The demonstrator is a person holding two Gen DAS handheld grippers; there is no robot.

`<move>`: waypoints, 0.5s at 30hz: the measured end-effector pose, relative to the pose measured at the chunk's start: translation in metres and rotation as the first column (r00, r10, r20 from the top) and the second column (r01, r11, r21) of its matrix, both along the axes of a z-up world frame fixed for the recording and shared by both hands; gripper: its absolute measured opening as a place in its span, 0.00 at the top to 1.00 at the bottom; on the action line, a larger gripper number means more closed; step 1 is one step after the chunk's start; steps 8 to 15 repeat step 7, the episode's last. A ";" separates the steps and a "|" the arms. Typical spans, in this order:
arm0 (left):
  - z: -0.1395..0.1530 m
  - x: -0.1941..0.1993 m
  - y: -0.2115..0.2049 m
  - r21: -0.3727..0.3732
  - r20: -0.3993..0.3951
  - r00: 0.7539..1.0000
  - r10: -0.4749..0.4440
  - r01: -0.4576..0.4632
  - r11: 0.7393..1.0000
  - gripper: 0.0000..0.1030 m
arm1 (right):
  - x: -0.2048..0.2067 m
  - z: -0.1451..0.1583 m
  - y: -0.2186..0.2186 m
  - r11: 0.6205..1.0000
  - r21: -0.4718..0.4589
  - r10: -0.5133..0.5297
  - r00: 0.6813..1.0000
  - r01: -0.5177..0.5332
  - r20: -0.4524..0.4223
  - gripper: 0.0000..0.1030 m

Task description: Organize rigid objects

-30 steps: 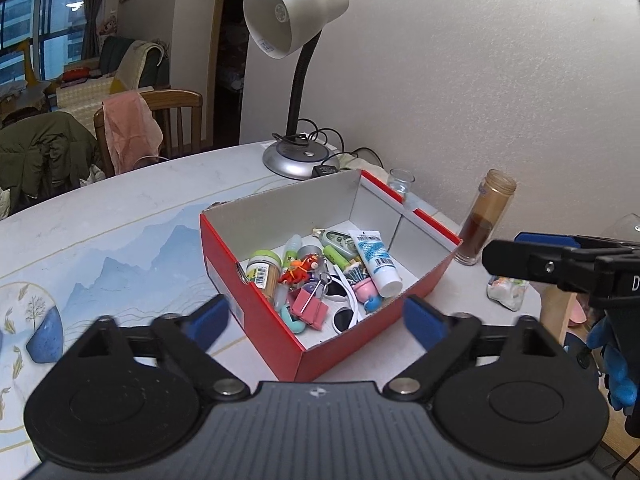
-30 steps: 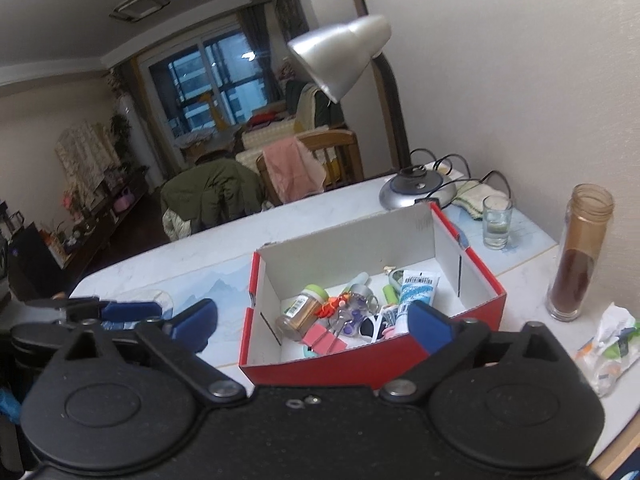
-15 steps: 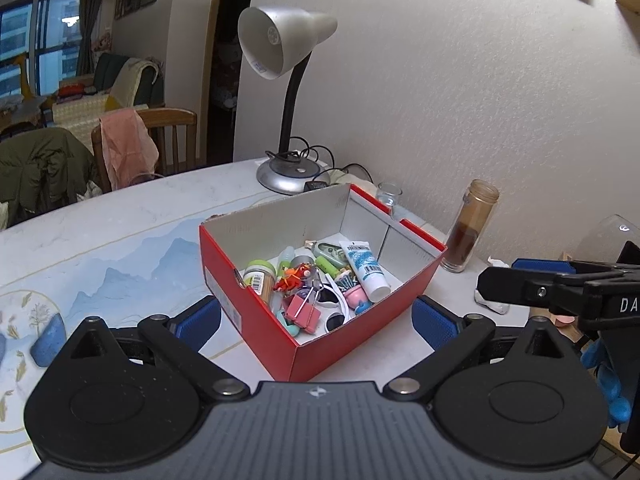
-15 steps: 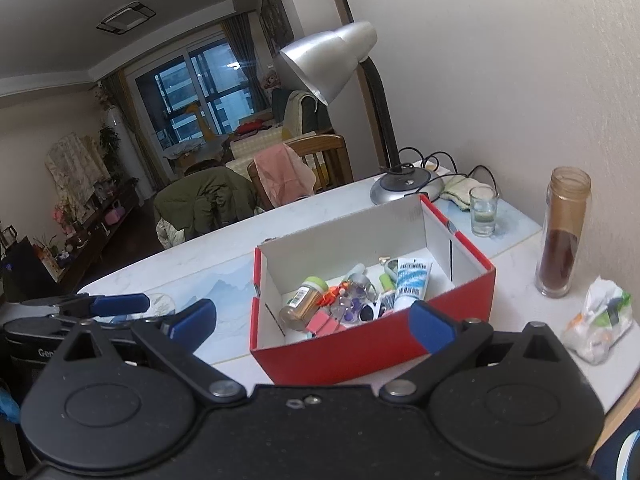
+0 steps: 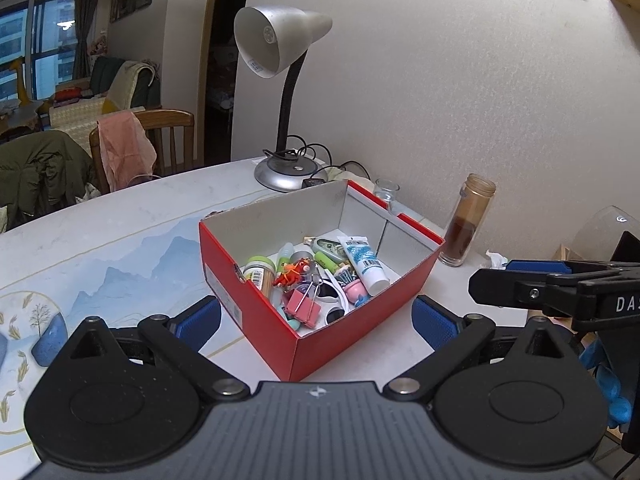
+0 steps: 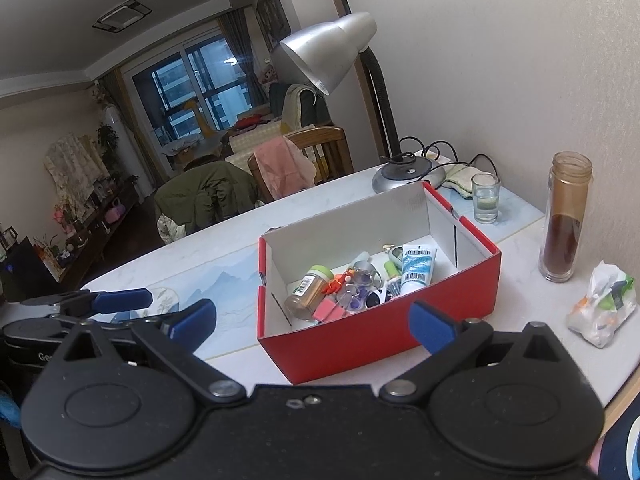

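A red cardboard box point(image 5: 256, 300) with a white inside stands on the table; it also shows in the right wrist view point(image 6: 384, 340). It holds several small items: a white and blue tube point(image 5: 362, 258), a green-capped jar point(image 5: 260, 272), a pink binder clip point(image 5: 302, 304), an orange toy point(image 5: 294, 272) and sunglasses point(image 5: 334, 300). My left gripper point(image 5: 316, 322) is open and empty, held back from the box's near corner. My right gripper point(image 6: 312, 320) is open and empty, in front of the box's near wall.
A silver desk lamp point(image 5: 280, 40) stands behind the box. A tall brown jar point(image 6: 564, 216), a small glass point(image 6: 486, 200) and a crumpled wrapper point(image 6: 604, 304) sit to the right by the wall. Chairs with clothes point(image 5: 124, 148) stand beyond the table's far edge.
Both grippers have pulled back and risen from the box, which now looks smaller and farther off. Both stay open and empty.
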State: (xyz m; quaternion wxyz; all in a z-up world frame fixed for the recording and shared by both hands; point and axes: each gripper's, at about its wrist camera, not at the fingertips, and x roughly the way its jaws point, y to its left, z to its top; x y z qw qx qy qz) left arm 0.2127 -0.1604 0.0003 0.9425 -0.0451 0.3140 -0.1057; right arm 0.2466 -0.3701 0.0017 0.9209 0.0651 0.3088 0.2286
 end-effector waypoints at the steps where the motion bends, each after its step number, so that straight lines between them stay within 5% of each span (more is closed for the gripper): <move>1: 0.000 0.000 0.000 -0.002 -0.002 1.000 0.001 -0.001 1.000 0.01 | 0.000 0.000 0.000 1.000 0.001 -0.001 1.000 0.001 -0.002 0.00; 15: -0.002 0.001 0.004 -0.009 -0.016 1.000 0.000 -0.001 1.000 0.01 | -0.001 -0.002 0.004 1.000 -0.003 -0.004 1.000 0.004 -0.010 0.00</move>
